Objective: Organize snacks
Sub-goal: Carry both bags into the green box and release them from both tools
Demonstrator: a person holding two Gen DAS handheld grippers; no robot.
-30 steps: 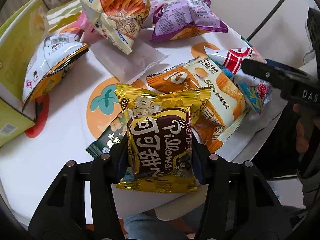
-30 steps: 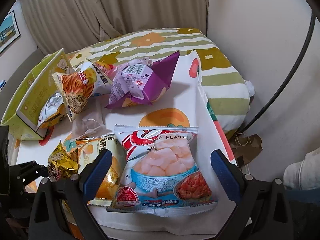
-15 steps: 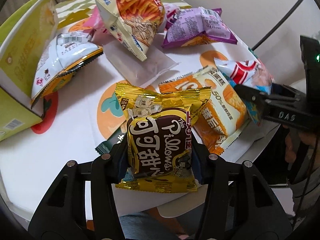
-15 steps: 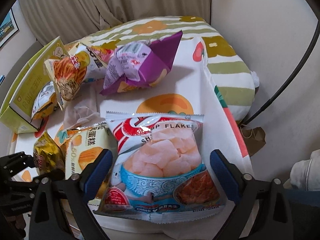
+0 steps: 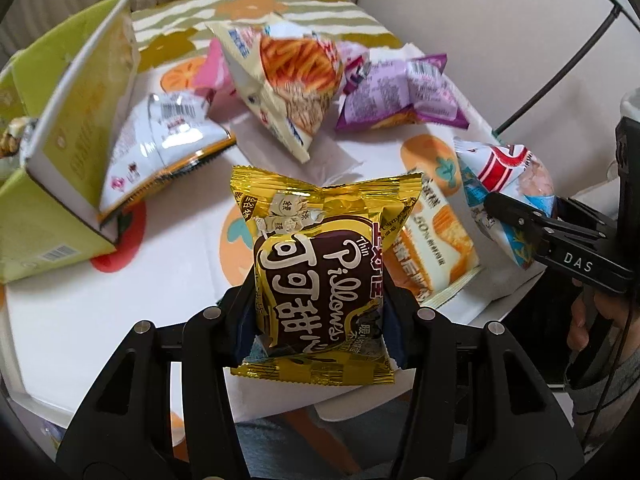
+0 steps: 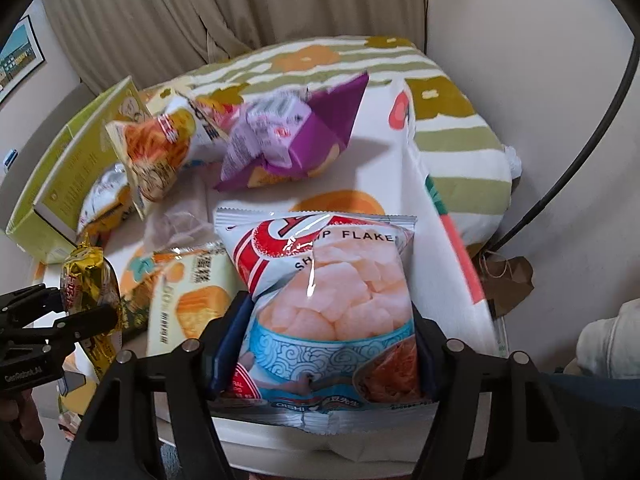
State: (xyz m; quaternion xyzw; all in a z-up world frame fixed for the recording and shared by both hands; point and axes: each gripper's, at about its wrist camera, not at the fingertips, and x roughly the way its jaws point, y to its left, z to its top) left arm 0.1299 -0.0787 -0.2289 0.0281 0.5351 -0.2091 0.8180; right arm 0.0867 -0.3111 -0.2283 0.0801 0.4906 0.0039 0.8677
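Observation:
My left gripper (image 5: 320, 320) is shut on a gold and brown Pillows snack bag (image 5: 320, 264) and holds it above the table's near edge. It also shows at the left of the right wrist view (image 6: 86, 280). My right gripper (image 6: 320, 344) is shut on a white, red and blue shrimp flakes bag (image 6: 324, 292), which also shows at the right of the left wrist view (image 5: 508, 188). A green cardboard box (image 5: 68, 160) lies open at the far left with a white bag (image 5: 168, 144) leaning at its mouth.
An orange cake bag (image 5: 436, 248) lies between the two grippers. A fries bag (image 5: 288, 80) and a purple bag (image 5: 400, 96) stand at the back. The table has a white cloth (image 5: 80, 312) with orange fruit prints. A wall and a black cable (image 6: 592, 120) are at the right.
My right gripper has closed on the shrimp flakes bag and raised it. My left gripper has lifted the Pillows bag and turned toward the green box.

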